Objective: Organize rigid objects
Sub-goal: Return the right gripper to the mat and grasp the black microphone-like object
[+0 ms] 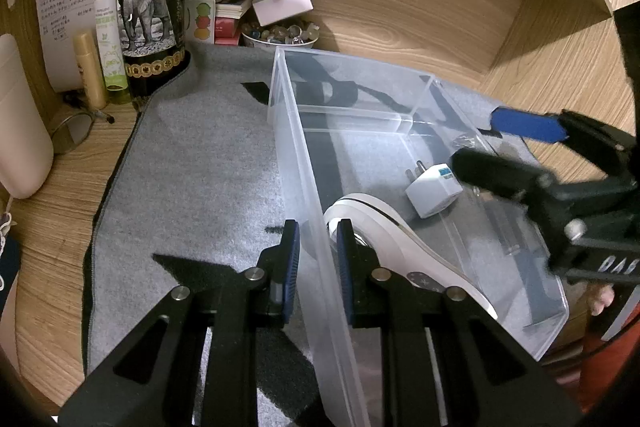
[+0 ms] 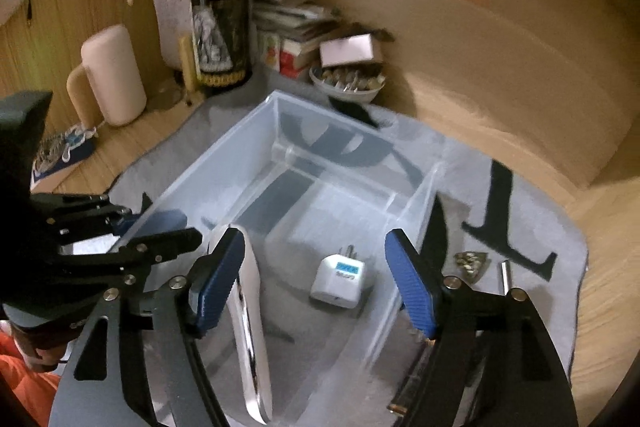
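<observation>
Presently: clear bin wall being pinched by left gripper; right gripper being held wide above a plug adapter.

Left gripper [image 1: 317, 255] is being kept clamped on the near side wall of the clear plastic bin [image 1: 298, 151], one pad outside, one inside. Right gripper [image 2: 316, 269] is being carried with jaws spread wide over the bin, nothing pressed between its blue pads [image 2: 408, 279]. White plug adapter [image 2: 339, 281] is being left lying on the bin floor, prongs pointing away, directly below the open jaws. White curved device [image 2: 250, 311] is being seen on edge inside the bin, just beside the adapter. Bin is being supported by a grey mat [image 1: 192, 163] on a wooden desk [image 1: 52, 195]. Dark bottle [image 1: 150, 7] is being noted at the mat's far corner.
</observation>
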A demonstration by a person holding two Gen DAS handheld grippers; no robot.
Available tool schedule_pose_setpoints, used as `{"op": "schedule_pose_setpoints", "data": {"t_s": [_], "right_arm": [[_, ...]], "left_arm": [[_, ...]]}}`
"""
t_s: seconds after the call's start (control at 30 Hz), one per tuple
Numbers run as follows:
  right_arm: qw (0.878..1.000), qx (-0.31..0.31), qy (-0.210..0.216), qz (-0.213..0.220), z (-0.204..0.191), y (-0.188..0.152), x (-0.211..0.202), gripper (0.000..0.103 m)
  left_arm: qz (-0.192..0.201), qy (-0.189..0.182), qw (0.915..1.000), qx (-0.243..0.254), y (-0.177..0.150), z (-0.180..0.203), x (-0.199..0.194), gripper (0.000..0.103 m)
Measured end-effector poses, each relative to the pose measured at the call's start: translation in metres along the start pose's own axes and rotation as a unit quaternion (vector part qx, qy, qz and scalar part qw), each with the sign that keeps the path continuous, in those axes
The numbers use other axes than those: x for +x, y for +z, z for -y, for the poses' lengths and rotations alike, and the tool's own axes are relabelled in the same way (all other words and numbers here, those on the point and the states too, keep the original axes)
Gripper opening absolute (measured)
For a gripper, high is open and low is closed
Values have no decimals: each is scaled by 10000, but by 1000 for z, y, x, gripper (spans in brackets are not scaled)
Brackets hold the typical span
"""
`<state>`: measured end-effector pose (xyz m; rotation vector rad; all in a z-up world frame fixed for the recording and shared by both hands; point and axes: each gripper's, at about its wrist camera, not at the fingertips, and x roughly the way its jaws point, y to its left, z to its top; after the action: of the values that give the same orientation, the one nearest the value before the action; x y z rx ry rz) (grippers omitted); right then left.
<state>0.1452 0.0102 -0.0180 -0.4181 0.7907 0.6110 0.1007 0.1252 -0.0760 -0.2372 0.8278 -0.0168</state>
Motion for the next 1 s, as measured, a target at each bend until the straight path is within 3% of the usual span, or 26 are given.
{"op": "schedule_pose_setpoints", "data": {"t_s": [0.13,0.47,0.8,1.0], "right_arm": [[9994,177,-143,243,10,0,-14,78],[9925,751,-796,540,57,-10,-41,81],[9763,1521,-1494,370,114,-43,-51,82],[9685,1836,-1682,99,133,-66,-41,82]], "left_arm": [[0,4,10000,1,-1,0,0,18],[-1,3,10000,4,0,0,0,18],[0,10,10000,3,-1,0,0,18],[-1,11,10000,4,0,0,0,18]]}}
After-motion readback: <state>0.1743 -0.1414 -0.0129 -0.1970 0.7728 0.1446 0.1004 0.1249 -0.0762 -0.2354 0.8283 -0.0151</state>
